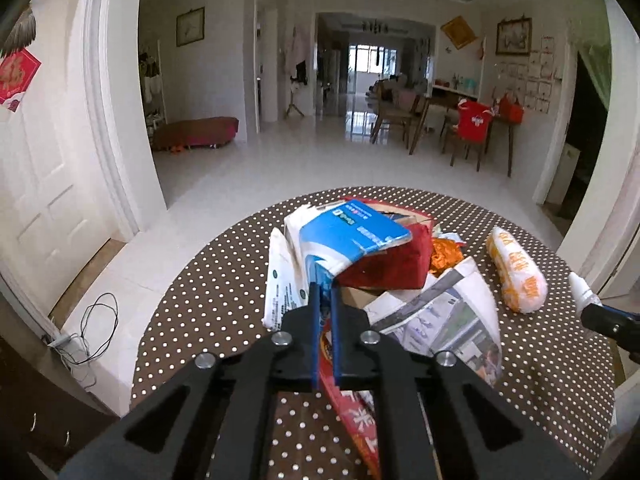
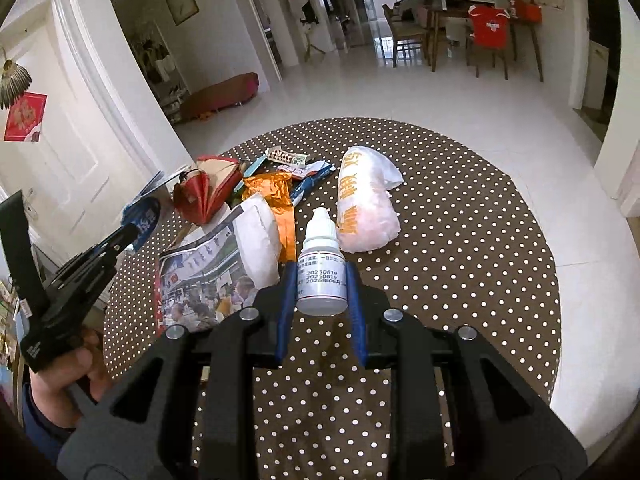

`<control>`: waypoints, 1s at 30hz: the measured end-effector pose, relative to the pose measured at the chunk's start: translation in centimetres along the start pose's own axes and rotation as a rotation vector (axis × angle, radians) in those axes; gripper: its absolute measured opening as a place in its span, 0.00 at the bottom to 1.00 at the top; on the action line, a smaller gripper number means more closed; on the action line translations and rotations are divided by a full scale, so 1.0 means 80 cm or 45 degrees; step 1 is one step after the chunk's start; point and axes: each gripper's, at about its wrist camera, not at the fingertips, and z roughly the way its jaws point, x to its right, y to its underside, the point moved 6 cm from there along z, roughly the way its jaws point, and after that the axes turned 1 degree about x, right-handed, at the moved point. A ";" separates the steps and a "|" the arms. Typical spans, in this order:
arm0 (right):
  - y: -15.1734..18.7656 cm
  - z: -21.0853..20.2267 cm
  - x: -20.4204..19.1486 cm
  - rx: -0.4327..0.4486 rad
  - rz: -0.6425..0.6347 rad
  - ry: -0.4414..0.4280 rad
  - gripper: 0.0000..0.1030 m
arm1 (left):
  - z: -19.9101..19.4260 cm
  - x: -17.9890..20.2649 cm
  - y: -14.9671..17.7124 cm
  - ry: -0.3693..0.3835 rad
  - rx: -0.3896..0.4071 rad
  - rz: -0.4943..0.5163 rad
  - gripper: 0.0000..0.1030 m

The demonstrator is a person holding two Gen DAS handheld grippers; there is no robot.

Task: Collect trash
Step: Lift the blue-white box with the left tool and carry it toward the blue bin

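We see a round table [image 2: 460,240] in a brown, white-dotted cloth filling the lower half of both views, with the trash heaped from the centre toward the left of the right-wrist frame.

Largest is the newspaper sheet [image 2: 200,276], lying flat at lower left of centre: light and floppy, best pinched at a free edge. Right of centre lies a white plastic bag with orange lettering [image 2: 366,204], bulging and soft; we judge it light and slippery, so a bunched fold or the loose end at its top is the place to hold. At upper left of the pile sits a red paper box [image 2: 208,192], crumpled and open, likely to crush further under a squeeze. In the left-wrist view a blue-and-white soft pack [image 1: 344,240] rests on top of it, limp and easy to nip at a corner. An orange foil wrapper [image 2: 276,196] and small wrappers [image 2: 304,172] lie behind, nearly weightless.

The left gripper [image 1: 325,292] has its jaws nearly together, nipping the lower edge of the blue-and-white soft pack, with a red printed sheet [image 1: 352,412] lying under the fingers.

The right gripper [image 2: 322,272] stands slightly open, clamped on a small white dropper bottle [image 2: 322,268], held upright by its body at lower centre: stiff, smooth, light, so a firm mid-body squeeze suits it.
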 end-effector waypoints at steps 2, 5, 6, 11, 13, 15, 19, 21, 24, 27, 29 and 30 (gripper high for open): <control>0.001 -0.007 0.002 0.012 0.004 0.000 0.24 | -0.009 -0.002 0.000 0.017 0.014 -0.013 0.04; -0.001 -0.016 0.005 0.029 0.014 0.000 0.24 | -0.032 0.000 0.001 0.042 0.042 -0.030 0.04; 0.000 -0.019 0.006 0.036 0.017 0.002 0.24 | -0.040 0.001 0.000 0.049 0.056 -0.032 0.04; -0.004 -0.040 0.018 0.073 0.044 -0.002 0.24 | -0.080 0.012 -0.015 0.100 0.118 -0.027 0.03; -0.003 -0.047 0.024 0.087 0.059 -0.001 0.24 | -0.092 0.017 -0.020 0.134 0.137 -0.028 0.03; -0.002 -0.052 0.031 0.097 0.074 0.002 0.24 | -0.103 0.032 -0.024 0.184 0.143 -0.017 0.03; 0.000 -0.065 0.046 0.115 0.102 0.014 0.24 | -0.112 0.065 -0.020 0.264 0.140 0.016 0.03; 0.003 -0.069 0.053 0.120 0.114 0.021 0.24 | -0.110 0.077 -0.014 0.292 0.120 0.028 0.03; 0.009 -0.076 0.066 0.124 0.138 0.034 0.24 | -0.099 0.101 0.000 0.318 0.059 0.069 0.04; 0.014 -0.080 0.075 0.125 0.154 0.043 0.24 | -0.083 0.109 0.018 0.301 -0.009 0.091 0.09; 0.016 -0.082 0.081 0.125 0.166 0.046 0.24 | -0.068 0.114 0.028 0.294 -0.060 0.102 0.22; 0.016 -0.083 0.082 0.124 0.170 0.046 0.24 | -0.063 0.113 0.032 0.281 -0.067 0.106 0.26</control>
